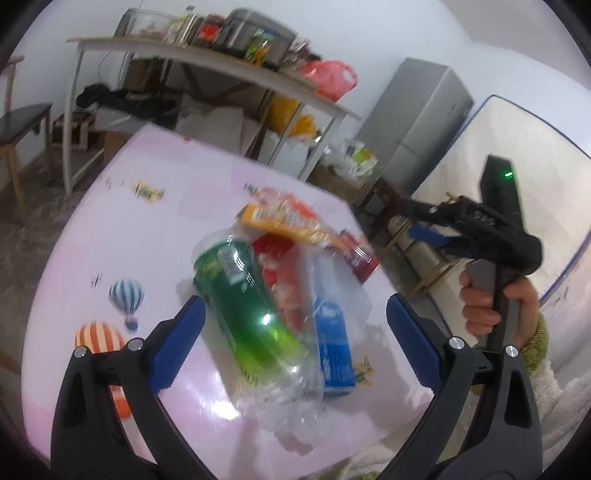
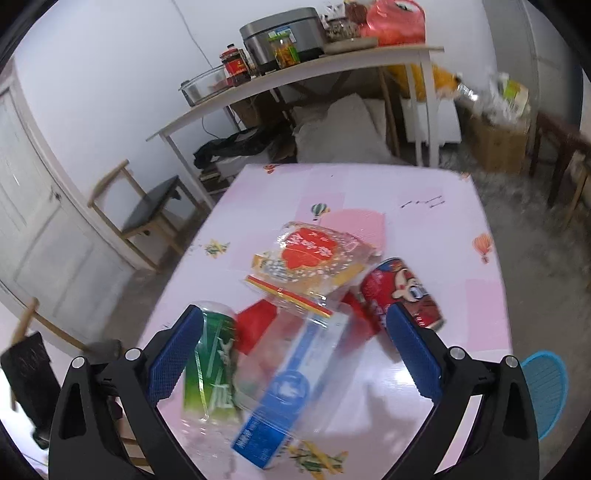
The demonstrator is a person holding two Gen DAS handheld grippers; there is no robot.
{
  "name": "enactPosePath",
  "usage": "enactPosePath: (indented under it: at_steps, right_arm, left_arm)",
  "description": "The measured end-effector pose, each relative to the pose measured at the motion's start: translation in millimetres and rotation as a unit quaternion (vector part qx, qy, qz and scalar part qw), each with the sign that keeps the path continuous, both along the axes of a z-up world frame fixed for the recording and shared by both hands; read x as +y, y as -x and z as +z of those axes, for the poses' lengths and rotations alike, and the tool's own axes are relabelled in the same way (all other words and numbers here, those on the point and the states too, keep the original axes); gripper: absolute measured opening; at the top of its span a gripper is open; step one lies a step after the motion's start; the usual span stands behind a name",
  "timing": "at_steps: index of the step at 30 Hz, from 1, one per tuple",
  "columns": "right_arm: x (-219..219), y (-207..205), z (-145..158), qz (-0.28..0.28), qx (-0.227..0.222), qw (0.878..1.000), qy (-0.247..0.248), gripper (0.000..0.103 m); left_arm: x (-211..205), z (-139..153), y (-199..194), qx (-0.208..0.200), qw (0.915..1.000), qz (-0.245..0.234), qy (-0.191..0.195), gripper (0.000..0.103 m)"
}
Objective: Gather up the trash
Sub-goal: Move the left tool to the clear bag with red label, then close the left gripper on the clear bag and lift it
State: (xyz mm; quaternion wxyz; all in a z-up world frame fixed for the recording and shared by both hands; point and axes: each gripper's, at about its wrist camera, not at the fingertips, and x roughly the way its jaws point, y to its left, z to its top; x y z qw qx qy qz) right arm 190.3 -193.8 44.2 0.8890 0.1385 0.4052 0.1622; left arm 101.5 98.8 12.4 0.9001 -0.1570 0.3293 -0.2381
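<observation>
With both the left hand-held gripper (image 1: pixel 295 347) and right hand-held gripper (image 2: pixel 293 354) spread wide and empty, the light, slippery, crushable green bottle (image 1: pixel 240 299) near the tabletop (image 1: pixel 110 229) front edge is best taken across its middle.

A lived-in home room: beyond the grippers, a cluttered shelf table (image 2: pixel 295 79) with rice cooker (image 2: pixel 284 35), jars (image 2: pixel 236 64), a refrigerator (image 1: pixel 413 122).
</observation>
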Motion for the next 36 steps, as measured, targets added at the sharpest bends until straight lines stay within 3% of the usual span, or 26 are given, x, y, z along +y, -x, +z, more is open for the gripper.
enactPosePath:
  at_steps: [3, 6, 11, 14, 15, 20, 27, 36]
  right_arm:
    - [-9, -8, -4, -0.009, 0.009, 1.0, -0.025, 0.092]
    - [-15, -15, -5, -0.014, 0.007, 0.999, -0.032, 0.088]
    - [-30, -26, -6, -0.02, 0.003, 0.999, -0.049, 0.085]
    - [-39, -31, -7, -0.024, 0.001, 0.998, -0.054, 0.084]
    - [-42, -33, -7, -0.025, 0.0, 0.998, -0.055, 0.084]
    - [-62, -42, -12, -0.043, 0.001, 0.997, -0.06, 0.084]
    - [-78, -54, -26, -0.055, 0.01, 0.996, -0.064, 0.084]
    - [-85, -59, -37, -0.058, 0.015, 0.995, -0.076, 0.084]
  left_arm:
    - [0, 17, -18, -0.024, 0.9996, -0.014, -0.004, 0.094]
    - [1, 34, -54, -0.019, 0.9993, -0.034, 0.003, 0.095]
    - [-12, 37, -152, 0.073, 0.993, -0.088, 0.028, 0.094]
    - [-31, 19, -209, 0.147, 0.9805, -0.126, 0.035, 0.094]
    - [-38, 7, -230, 0.182, 0.9729, -0.136, 0.042, 0.094]
    - [-63, -37, -291, 0.284, 0.9496, -0.124, 0.046, 0.094]
    - [-80, -65, -319, 0.324, 0.9369, -0.126, 0.038, 0.09]
    - [-97, -84, -320, 0.348, 0.9268, -0.139, 0.021, 0.059]
